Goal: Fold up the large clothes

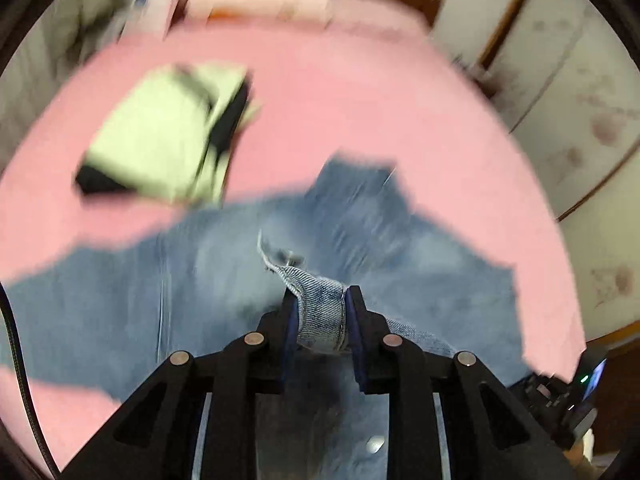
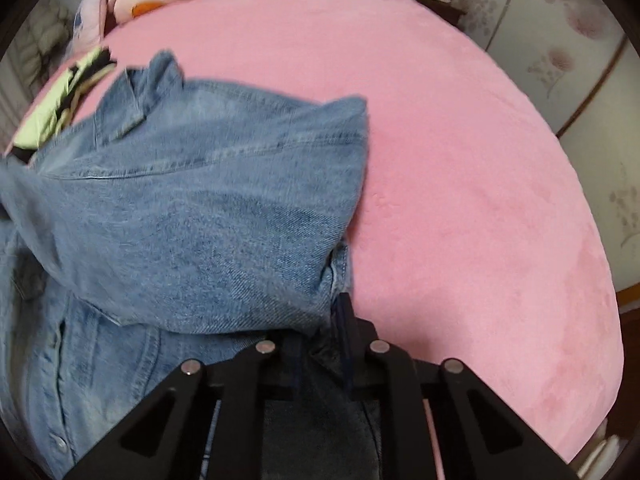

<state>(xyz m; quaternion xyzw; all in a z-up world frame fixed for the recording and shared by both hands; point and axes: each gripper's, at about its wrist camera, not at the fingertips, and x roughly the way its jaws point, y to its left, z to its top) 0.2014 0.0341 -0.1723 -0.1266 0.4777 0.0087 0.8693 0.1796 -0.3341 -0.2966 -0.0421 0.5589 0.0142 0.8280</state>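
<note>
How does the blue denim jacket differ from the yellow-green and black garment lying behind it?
The denim jacket is faded blue; the yellow-green garment is pale with black parts. The jacket is spread out and rumpled, while the garment looks folded into a compact block. The left gripper and right gripper both pinch denim; nothing touches the garment. Both lie on the pink bed.

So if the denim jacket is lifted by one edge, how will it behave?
The denim jacket probably drapes, not stiff: it already folds and sags. It looks fairly heavy, and the left gripper holding thick bunched hem suggests little slipping.
</note>
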